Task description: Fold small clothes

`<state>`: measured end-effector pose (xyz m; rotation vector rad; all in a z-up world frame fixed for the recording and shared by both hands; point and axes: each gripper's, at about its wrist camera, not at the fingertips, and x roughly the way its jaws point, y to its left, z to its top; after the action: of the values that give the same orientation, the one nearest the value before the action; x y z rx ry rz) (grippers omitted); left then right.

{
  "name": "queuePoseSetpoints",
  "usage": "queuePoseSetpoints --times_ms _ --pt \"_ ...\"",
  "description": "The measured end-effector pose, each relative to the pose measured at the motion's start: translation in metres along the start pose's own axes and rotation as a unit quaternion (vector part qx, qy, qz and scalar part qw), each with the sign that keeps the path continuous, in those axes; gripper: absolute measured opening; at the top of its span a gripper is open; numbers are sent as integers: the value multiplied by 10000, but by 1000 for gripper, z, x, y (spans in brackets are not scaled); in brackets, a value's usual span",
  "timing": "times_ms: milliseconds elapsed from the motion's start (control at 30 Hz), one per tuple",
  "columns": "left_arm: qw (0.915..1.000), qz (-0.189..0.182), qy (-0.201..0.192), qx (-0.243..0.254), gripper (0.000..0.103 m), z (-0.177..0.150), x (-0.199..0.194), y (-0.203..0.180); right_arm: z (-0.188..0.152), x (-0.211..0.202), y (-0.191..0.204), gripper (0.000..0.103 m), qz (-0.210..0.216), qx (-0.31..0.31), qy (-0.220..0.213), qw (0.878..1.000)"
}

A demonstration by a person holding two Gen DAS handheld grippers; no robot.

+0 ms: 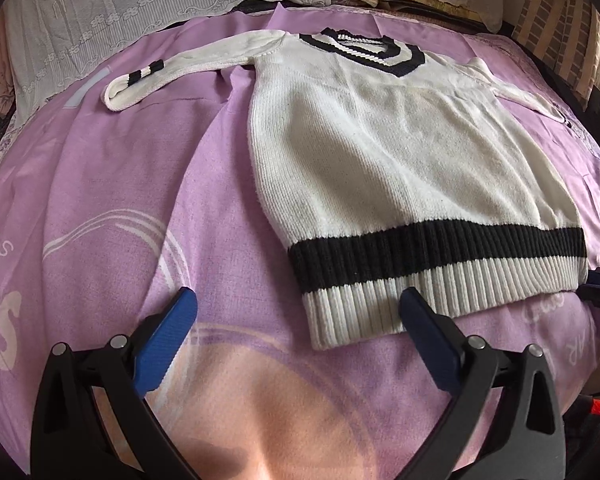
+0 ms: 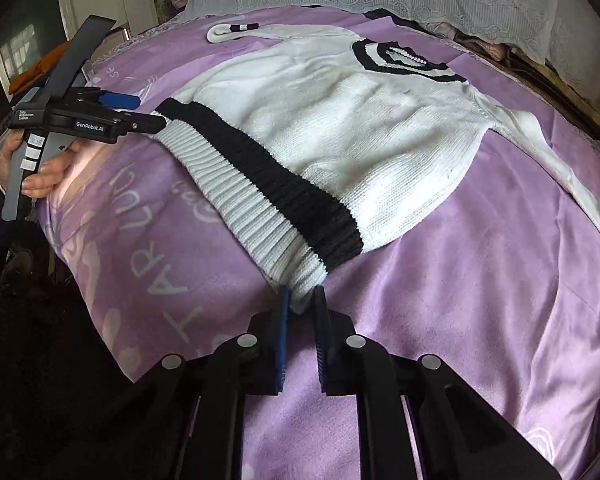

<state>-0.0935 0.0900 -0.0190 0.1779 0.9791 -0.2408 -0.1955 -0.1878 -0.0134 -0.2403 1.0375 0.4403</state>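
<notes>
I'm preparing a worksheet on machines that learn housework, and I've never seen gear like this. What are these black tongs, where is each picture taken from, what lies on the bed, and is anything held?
There is no robot here: a person holds a two-finger gripper in each hand, each with a camera looking along its fingers. One picture is from the left gripper, whose jaws stand open over the hem of a sweater, gripping nothing. The other is from the right gripper, pinched shut on the hem's corner; there you also see the left gripper and the hand holding it. The sweater lies flat on a purple bedspread, sleeves spread.
</notes>
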Motion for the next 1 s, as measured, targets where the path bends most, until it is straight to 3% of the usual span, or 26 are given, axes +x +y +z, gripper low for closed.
queuePoseSetpoints --times_ms 133,233,333,433,533,667,700,733,767,800,900,1000 --pt "9992 77 -373 -140 99 13 -22 6 17 -32 -6 8 458 217 -685 9964" --pt "9983 -32 -548 -177 99 39 -24 5 39 -27 -4 9 395 334 -1111 9925" --pt "9991 -80 -271 -318 98 56 3 6 51 5 -7 11 429 487 -852 9942" --pt "9963 -590 336 -529 98 49 37 9 41 28 -11 10 465 571 -511 9960" --pt "9965 -714 192 -385 97 31 33 3 29 25 -21 9 744 726 -466 9935" --pt "9949 -941 279 -252 95 13 21 6 24 10 -43 9 1151 1063 -547 9861" --pt "9945 -970 310 -253 94 11 18 8 24 4 -54 11 1145 1256 -704 9829" --pt "9946 -943 318 -279 92 10 13 10 24 -3 -67 21 1040 1490 -875 9794" --pt "9955 -840 291 -324 88 11 8 11 24 -10 -83 34 871 1764 -1067 9746" --pt "9969 -675 212 -357 87 14 3 13 23 -15 -101 38 710 2063 -1254 9678" --pt "9995 -147 -243 -172 87 37 -15 3 17 -24 -162 40 517 3067 -1637 9362" --pt "9980 -136 -564 234 87 70 -22 -34 7 -36 -224 40 194 3989 -2065 8932"
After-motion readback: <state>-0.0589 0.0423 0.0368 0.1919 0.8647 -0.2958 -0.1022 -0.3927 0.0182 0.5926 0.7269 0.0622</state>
